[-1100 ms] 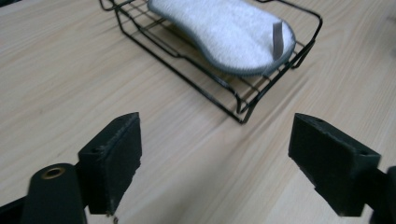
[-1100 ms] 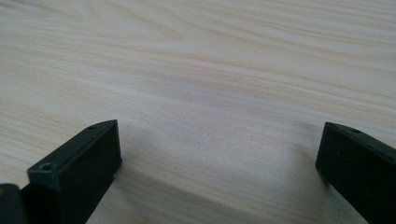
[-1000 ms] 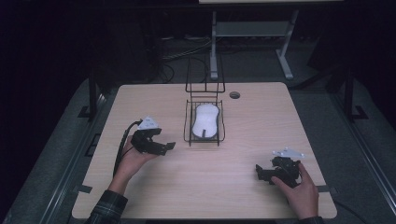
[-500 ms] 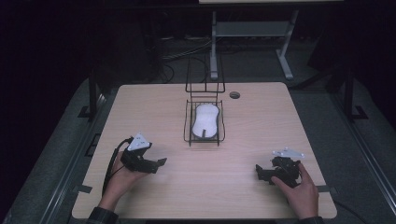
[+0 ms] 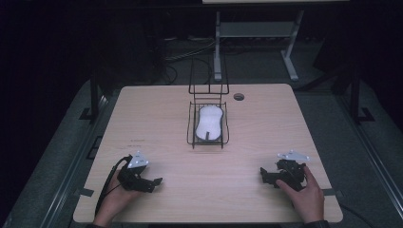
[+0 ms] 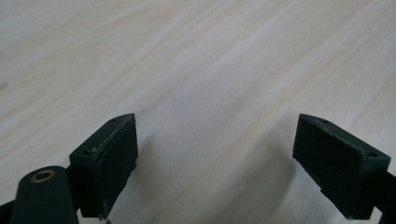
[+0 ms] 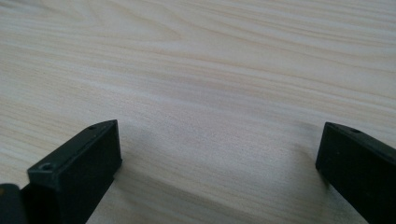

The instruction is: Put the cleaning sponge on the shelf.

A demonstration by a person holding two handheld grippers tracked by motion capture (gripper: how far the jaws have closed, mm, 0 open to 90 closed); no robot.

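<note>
Looking at the last second, your left gripper (image 5: 153,182) has pulled back from beside the wire basket (image 5: 192,124) to the near left edge of the table (image 5: 266,128), low over bare wood. Its jaws are spread wide with nothing between them. Your right gripper (image 5: 264,176) hasn't budged, parked near the right corner, jaws also apart and empty. The white mouse (image 5: 209,121) is sitting inside the basket, mid-table, well away from both tools. To me that reads like the placing is done and you're back at rest, or you haven't started the next reach yet.
</note>
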